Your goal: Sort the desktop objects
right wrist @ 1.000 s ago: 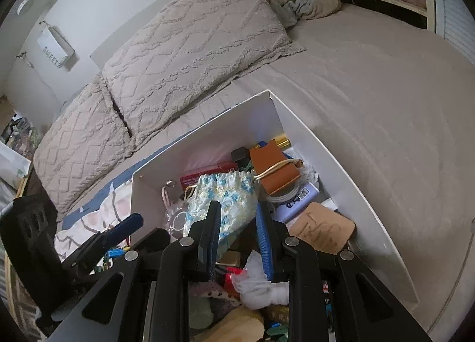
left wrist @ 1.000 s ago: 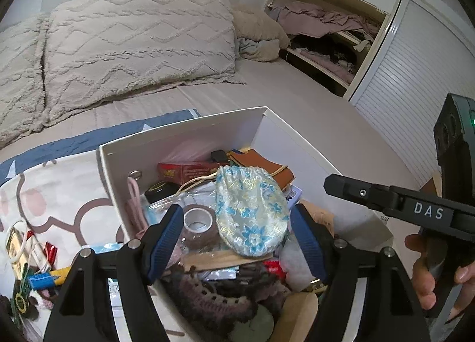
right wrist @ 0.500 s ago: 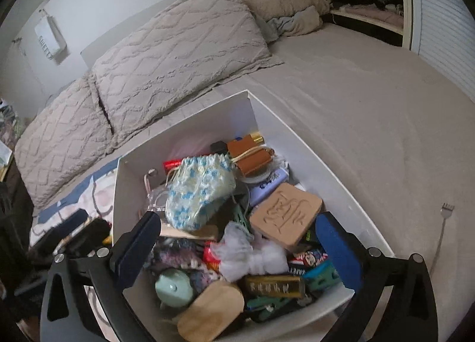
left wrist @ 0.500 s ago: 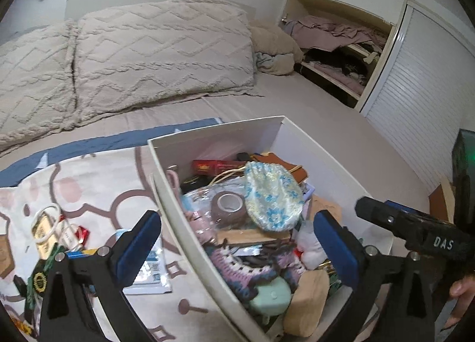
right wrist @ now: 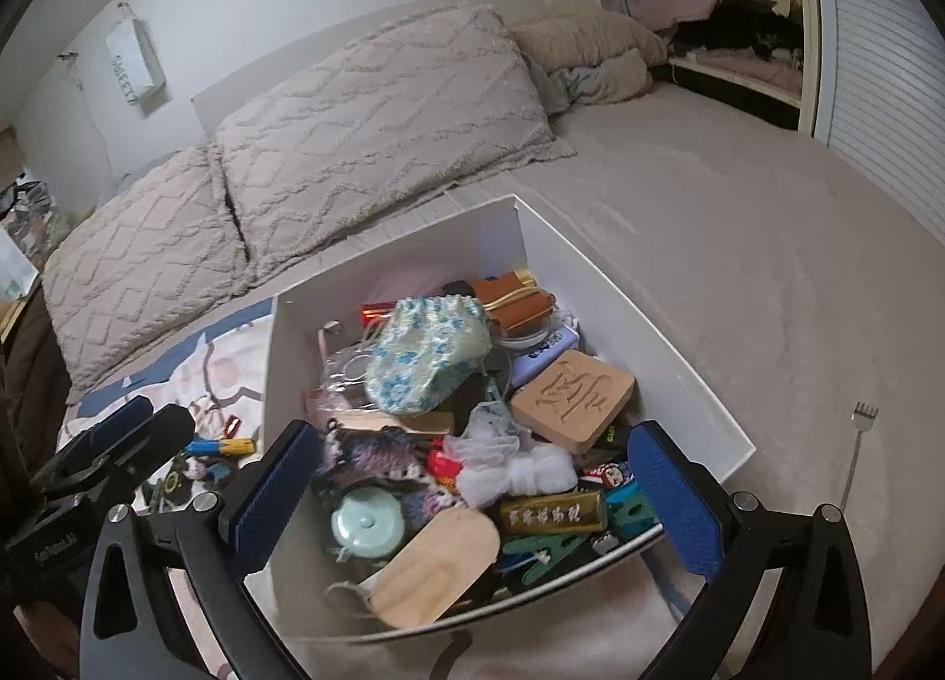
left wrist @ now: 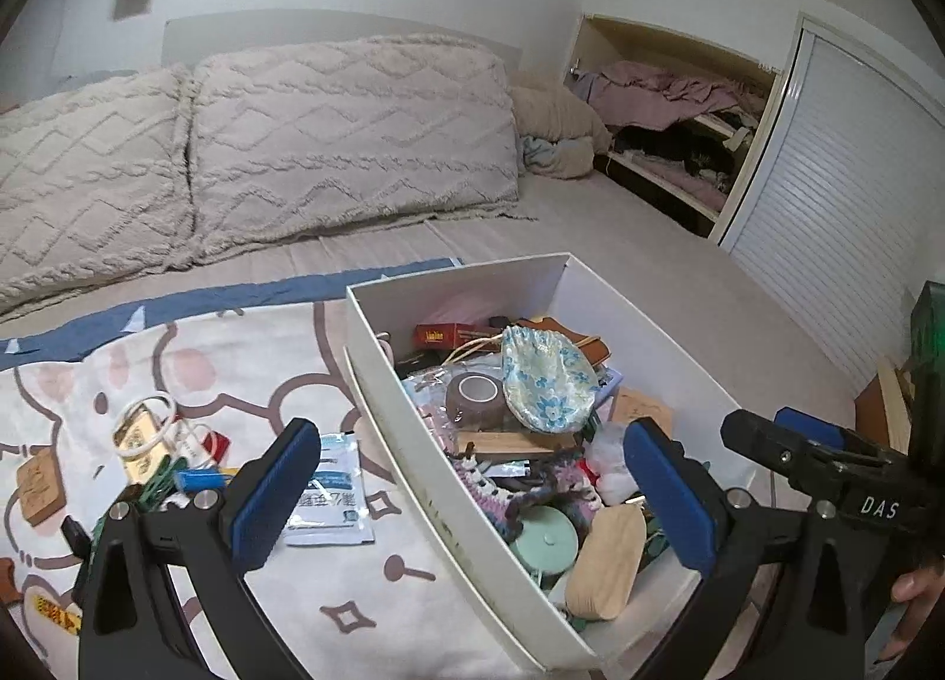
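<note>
A white box [left wrist: 449, 290] [right wrist: 590, 272] on the bed holds many small items: a blue floral pouch [left wrist: 546, 378] [right wrist: 428, 355], a tape roll [left wrist: 475, 396], a carved wooden block [right wrist: 573, 396], a mint round case [right wrist: 366, 523], a gold bar [right wrist: 552, 511]. Several loose items, among them a white sachet [left wrist: 331, 491] and a gold box [left wrist: 139, 441], lie on the patterned cloth [left wrist: 236, 361] left of the box. My left gripper [left wrist: 472, 494] is open and empty above the box's left wall. My right gripper [right wrist: 472, 494] is open and empty over the box's near end.
Two knitted pillows [left wrist: 348, 130] lie at the head of the bed. An open closet [left wrist: 673, 124] and a slatted door [left wrist: 844, 219] stand at the right. A small metal fork [right wrist: 859, 443] lies on the bedsheet right of the box.
Both grippers have opened wide and pulled back and up from the box. The floral pouch now rests in the box, free of the fingers.
</note>
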`<state>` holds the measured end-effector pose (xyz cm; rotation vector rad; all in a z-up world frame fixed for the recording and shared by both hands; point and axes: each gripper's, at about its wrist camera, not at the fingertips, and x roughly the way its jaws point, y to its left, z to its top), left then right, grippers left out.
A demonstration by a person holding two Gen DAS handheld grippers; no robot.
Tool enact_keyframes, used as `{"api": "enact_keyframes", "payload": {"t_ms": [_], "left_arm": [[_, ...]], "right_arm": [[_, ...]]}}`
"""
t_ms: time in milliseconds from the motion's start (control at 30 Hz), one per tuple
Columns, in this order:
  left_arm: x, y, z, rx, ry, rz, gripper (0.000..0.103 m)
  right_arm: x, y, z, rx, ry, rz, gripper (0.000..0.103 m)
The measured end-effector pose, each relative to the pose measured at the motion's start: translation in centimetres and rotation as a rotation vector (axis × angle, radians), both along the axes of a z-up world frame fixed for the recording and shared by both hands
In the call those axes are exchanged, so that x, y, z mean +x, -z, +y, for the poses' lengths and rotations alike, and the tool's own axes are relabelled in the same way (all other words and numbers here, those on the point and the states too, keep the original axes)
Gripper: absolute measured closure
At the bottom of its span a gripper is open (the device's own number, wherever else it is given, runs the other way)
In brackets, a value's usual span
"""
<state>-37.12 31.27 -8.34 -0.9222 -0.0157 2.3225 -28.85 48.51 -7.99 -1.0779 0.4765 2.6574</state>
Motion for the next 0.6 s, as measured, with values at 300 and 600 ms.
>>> {"api": "enact_keyframes", "payload": {"t_ms": [300,600], "left_arm": [[3.6,-2.4,-3.7,0.035,-0.043,0.057,0.000],[7.9,-3.8,-7.7,0.033,-0.089,0.119,0.000]], "right_arm": [[3.4,-1.9,-3.5,0.036,-0.043,0.051,0.000],[7.6,-3.3,-6.1,0.067,-0.066,0.097,0.000]]}}
